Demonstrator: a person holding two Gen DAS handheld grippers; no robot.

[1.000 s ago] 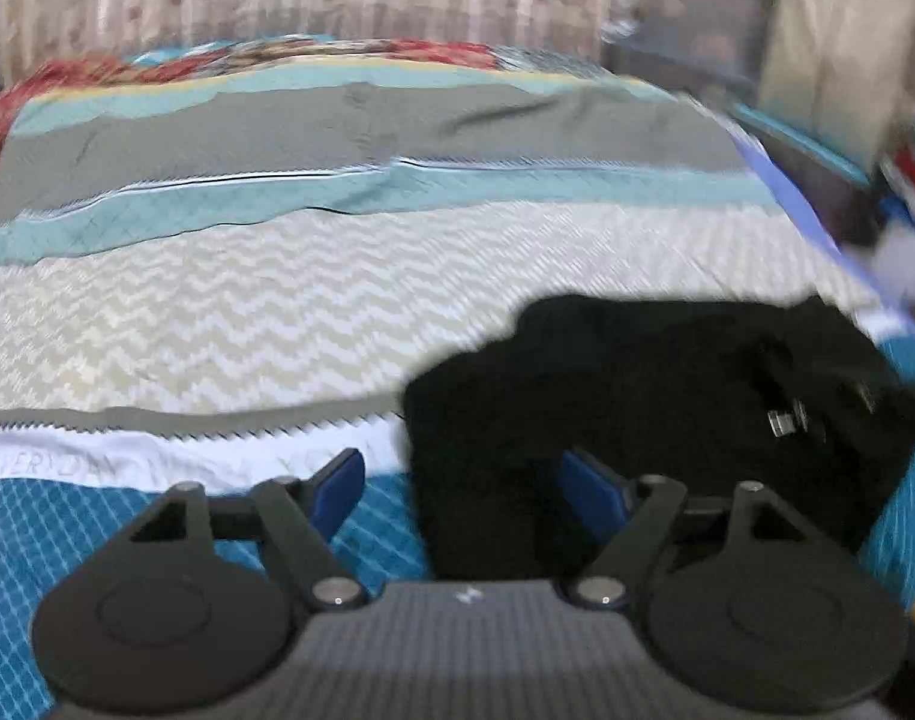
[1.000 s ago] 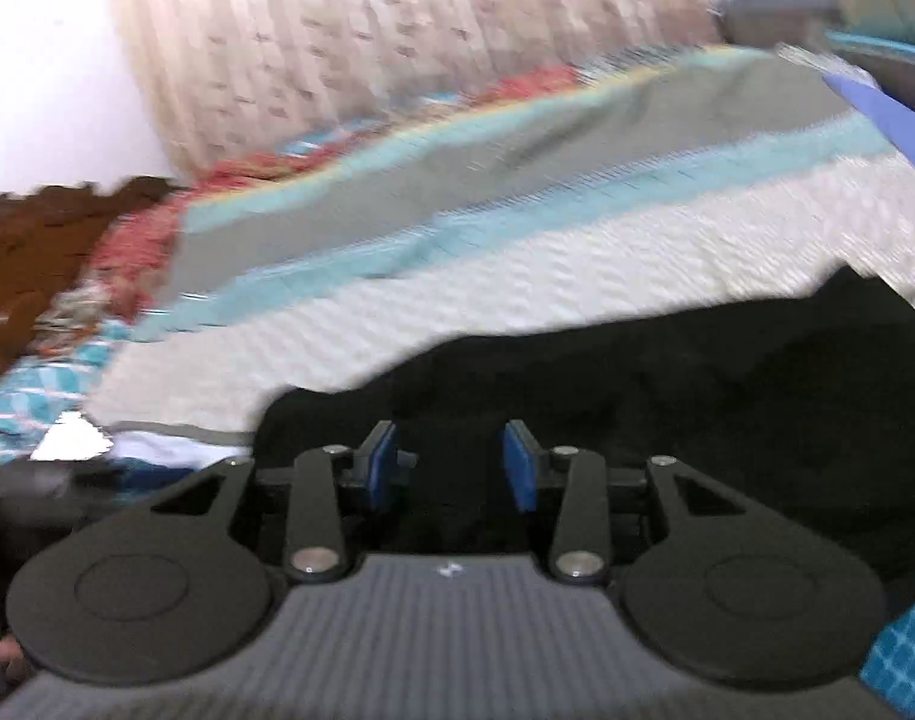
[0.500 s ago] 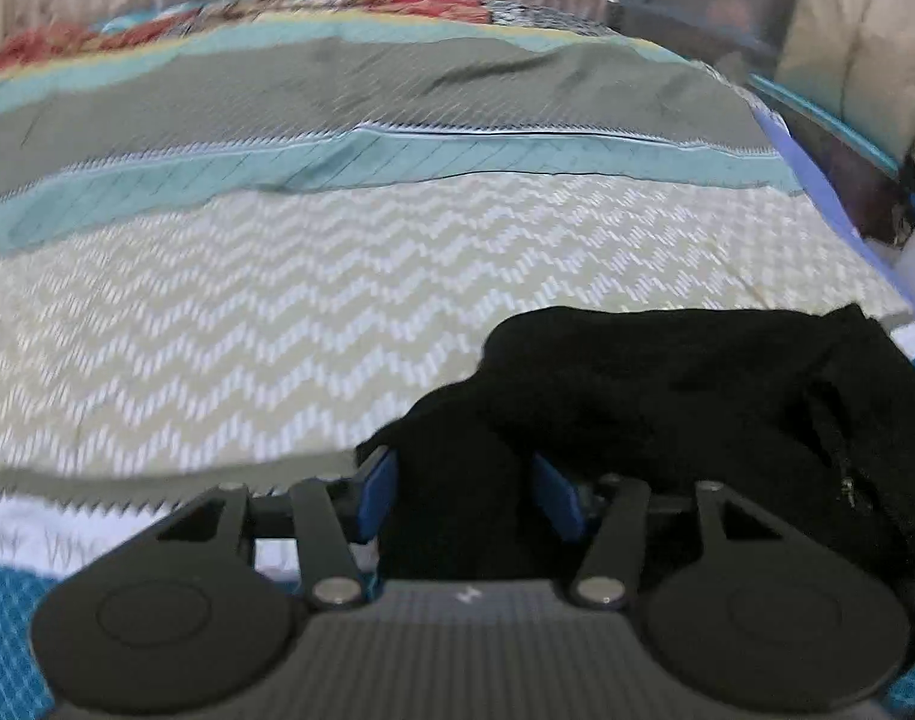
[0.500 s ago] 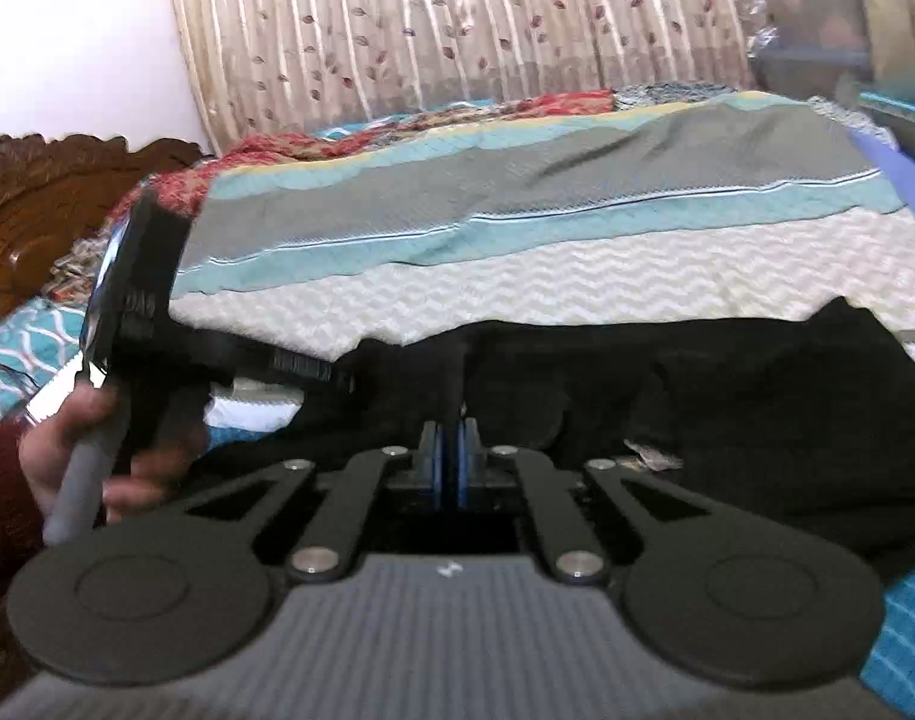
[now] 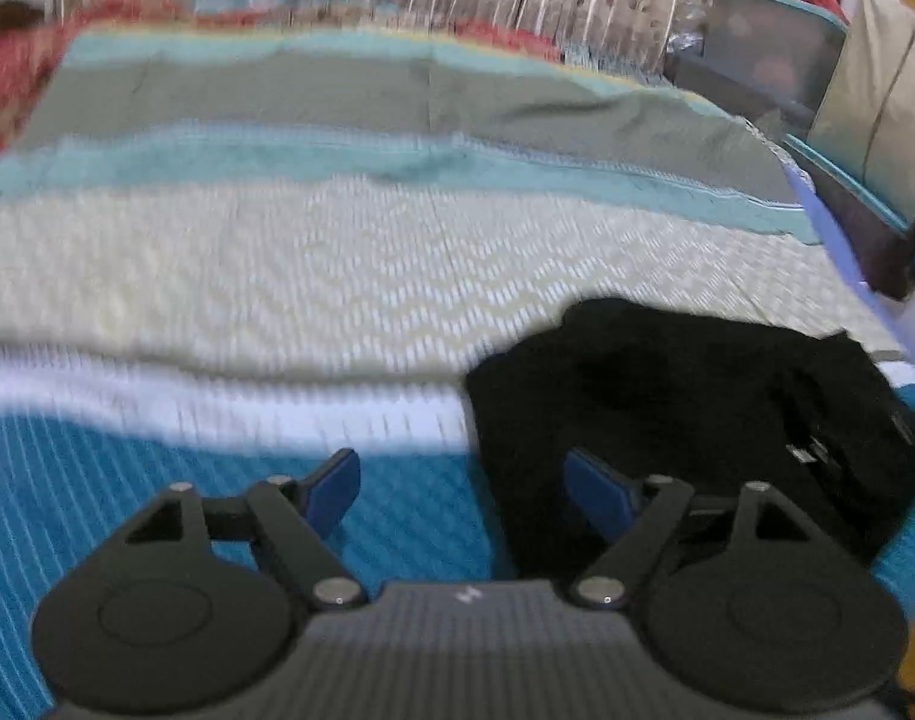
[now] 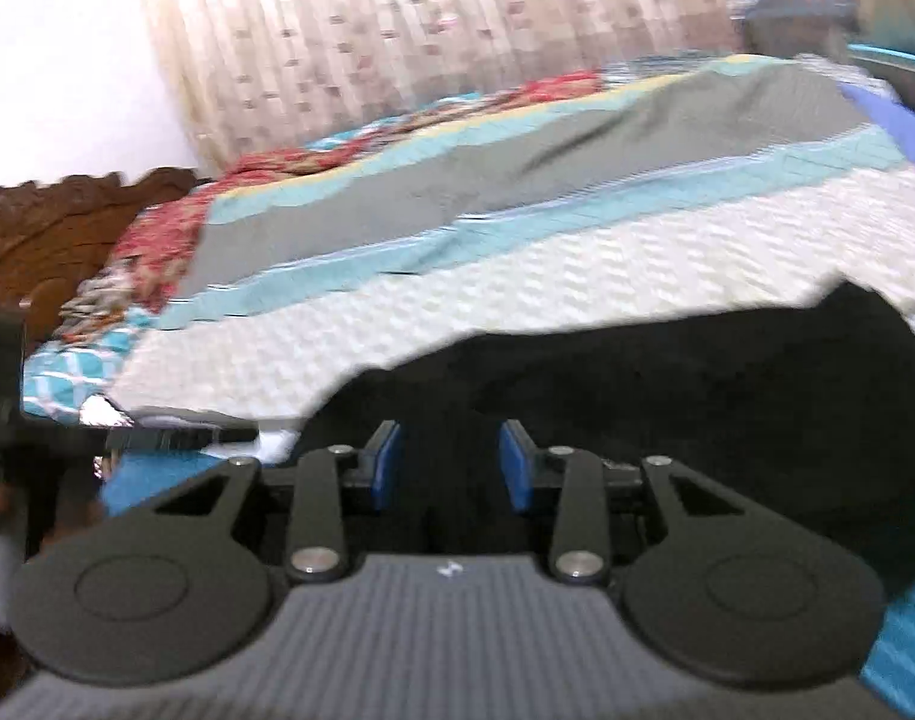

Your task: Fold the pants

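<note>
Left wrist view: left hand-held gripper [image 5: 462, 489] spread wide w/ nothing in it, over the bed [image 5: 361, 276]; black pants [image 5: 685, 414] lie bunched on the bedspread, under its right blue pad. Right hand-held gripper [image 6: 450, 468] part open, empty, low above the pants [image 6: 697, 396]. Curtain [image 6: 433, 30] behind; pics blurry.

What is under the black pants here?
The black pants lie bunched on the patterned bedspread, over its chevron and blue bands. Whatever is directly beneath the cloth is covered. Both grippers, left and right, are open.
</note>
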